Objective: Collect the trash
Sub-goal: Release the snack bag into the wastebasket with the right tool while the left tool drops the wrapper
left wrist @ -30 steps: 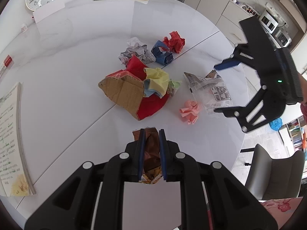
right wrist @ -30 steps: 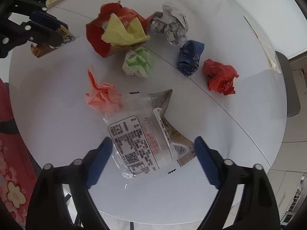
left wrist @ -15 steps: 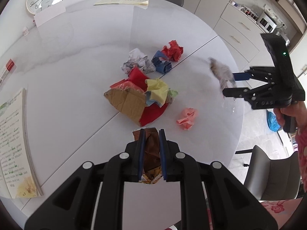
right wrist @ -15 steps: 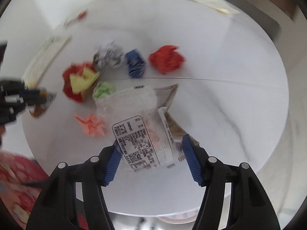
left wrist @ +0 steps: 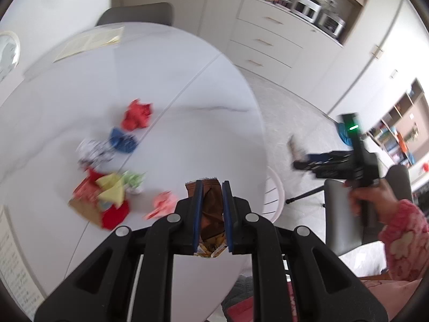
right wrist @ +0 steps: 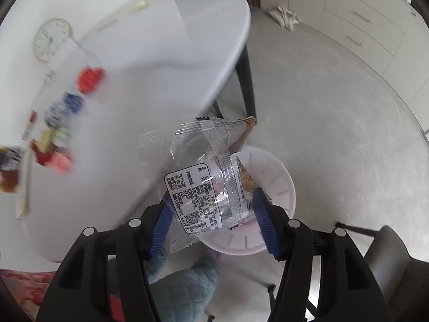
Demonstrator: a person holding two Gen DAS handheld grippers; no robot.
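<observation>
My left gripper is shut on a brown snack wrapper and holds it over the near edge of the round white table. My right gripper is shut on clear plastic wrappers and holds them off the table, above a white bin on the floor. The right gripper also shows in the left wrist view, past the table's right edge. Crumpled paper balls stay on the table: red, blue, white, green, pink, beside a red and cardboard pile.
The bin's rim shows under the table edge. A grey chair stands at the right, another behind the table. Papers lie at the far side and a sheet at the left. Cabinets line the wall.
My right gripper closed on the clear wrappers, lifted them and swung right off the table to above the bin. My left gripper turned right with the brown wrapper still held.
</observation>
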